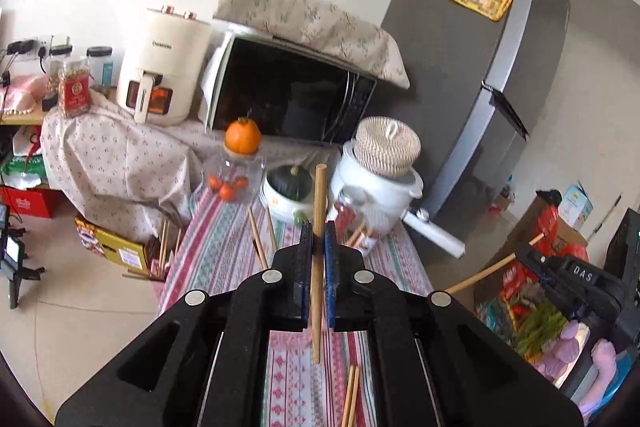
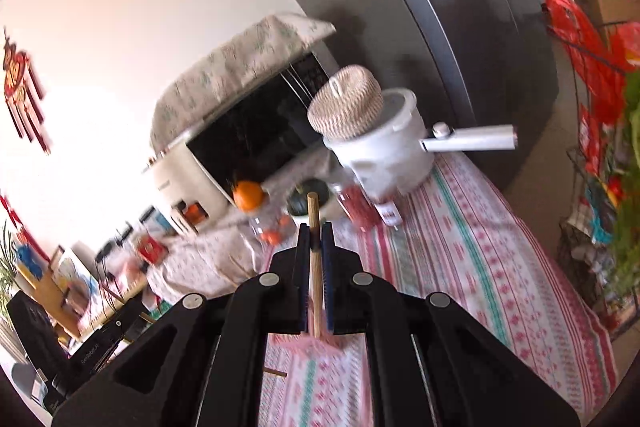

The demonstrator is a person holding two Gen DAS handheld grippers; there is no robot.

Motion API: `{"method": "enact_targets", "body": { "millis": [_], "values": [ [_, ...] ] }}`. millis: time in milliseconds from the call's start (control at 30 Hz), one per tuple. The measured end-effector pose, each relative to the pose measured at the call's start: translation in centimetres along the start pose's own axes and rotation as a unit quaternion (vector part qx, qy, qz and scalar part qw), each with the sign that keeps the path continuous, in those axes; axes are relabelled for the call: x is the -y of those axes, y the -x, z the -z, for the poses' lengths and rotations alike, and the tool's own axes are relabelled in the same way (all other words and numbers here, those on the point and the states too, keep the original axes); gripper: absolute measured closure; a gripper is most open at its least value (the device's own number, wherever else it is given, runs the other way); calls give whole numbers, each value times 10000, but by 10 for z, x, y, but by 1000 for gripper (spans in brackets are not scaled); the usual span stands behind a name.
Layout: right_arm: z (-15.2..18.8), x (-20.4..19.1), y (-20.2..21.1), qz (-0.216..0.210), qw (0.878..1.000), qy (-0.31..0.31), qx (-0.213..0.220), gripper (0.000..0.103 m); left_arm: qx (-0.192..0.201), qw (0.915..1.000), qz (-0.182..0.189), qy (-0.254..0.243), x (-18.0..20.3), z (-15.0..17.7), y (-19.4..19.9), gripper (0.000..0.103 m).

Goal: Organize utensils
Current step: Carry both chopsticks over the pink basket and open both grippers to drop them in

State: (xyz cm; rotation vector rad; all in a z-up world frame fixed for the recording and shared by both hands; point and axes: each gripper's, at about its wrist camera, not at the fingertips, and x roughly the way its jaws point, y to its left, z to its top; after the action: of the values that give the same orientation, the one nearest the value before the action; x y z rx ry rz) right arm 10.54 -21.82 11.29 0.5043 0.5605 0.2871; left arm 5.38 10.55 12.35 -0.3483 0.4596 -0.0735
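My left gripper (image 1: 317, 233) is shut on a wooden chopstick (image 1: 319, 211) that stands upright between its blue pads, above the striped tablecloth (image 1: 224, 251). Two loose chopsticks (image 1: 262, 239) lie on the cloth ahead, and another pair (image 1: 351, 397) lies near the front edge. My right gripper (image 2: 315, 237) is shut on a second wooden chopstick (image 2: 314, 223), also upright. The right gripper with its chopstick (image 1: 486, 273) shows at the right of the left wrist view, off the table's side. A box holding several chopsticks (image 1: 162, 251) stands left of the table.
At the table's far end are a glass jar (image 1: 234, 179) topped by an orange (image 1: 242, 136), a bowl with a green squash (image 1: 289, 187), a white cooker with woven lid (image 1: 386, 163), and a microwave (image 1: 288, 91). A grey fridge (image 1: 480, 47) is on the right.
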Motion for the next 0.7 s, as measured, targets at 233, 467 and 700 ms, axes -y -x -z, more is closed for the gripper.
{"method": "enact_targets", "body": {
  "millis": [233,467,700],
  "values": [
    [-7,-10,-29,-138,9999,-65,24,97,234,9992,-319,-86,1,-23,-33,97],
    [1,-18,-56,-143,9998,-53,-148,97,-251,9963,-727,388,-29,-16,-66,78],
    [12,-31,-78,-81,9996,38,-255,97,-51,9963,-734,446,-33,-19,-42,77]
  ]
}}
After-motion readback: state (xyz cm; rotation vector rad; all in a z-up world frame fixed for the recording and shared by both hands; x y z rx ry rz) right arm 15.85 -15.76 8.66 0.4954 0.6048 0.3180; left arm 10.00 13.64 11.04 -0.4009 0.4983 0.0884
